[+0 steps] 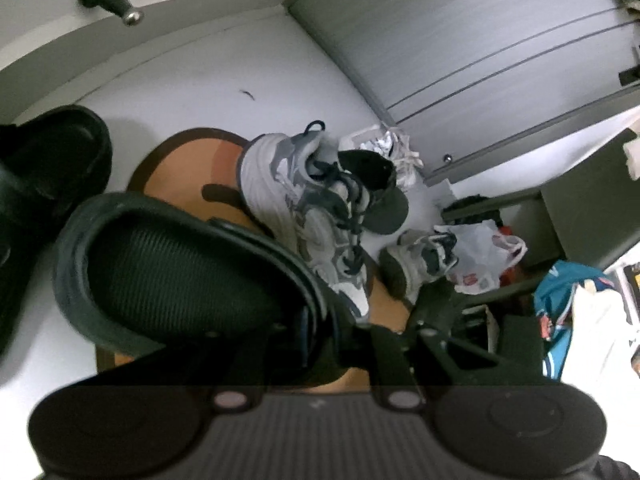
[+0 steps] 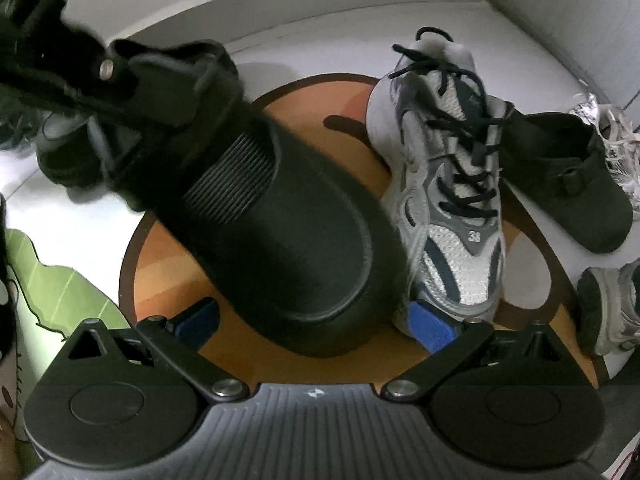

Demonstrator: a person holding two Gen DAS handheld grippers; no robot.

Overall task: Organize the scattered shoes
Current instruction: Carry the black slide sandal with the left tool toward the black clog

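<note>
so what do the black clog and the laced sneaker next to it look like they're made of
Black clog: looks like moulded rubber or foam, matte, one seamless piece with ribbed grooves over the instep. Laced sneaker: white woven mesh panels with grey and navy overlays, probably synthetic, and black fabric laces.

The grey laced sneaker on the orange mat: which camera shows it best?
The right wrist view: the grey laced sneaker lies along the frame, laces and tongue sharp. The left wrist view shows it smaller, blurred, its toe hidden behind the black clog.
</note>
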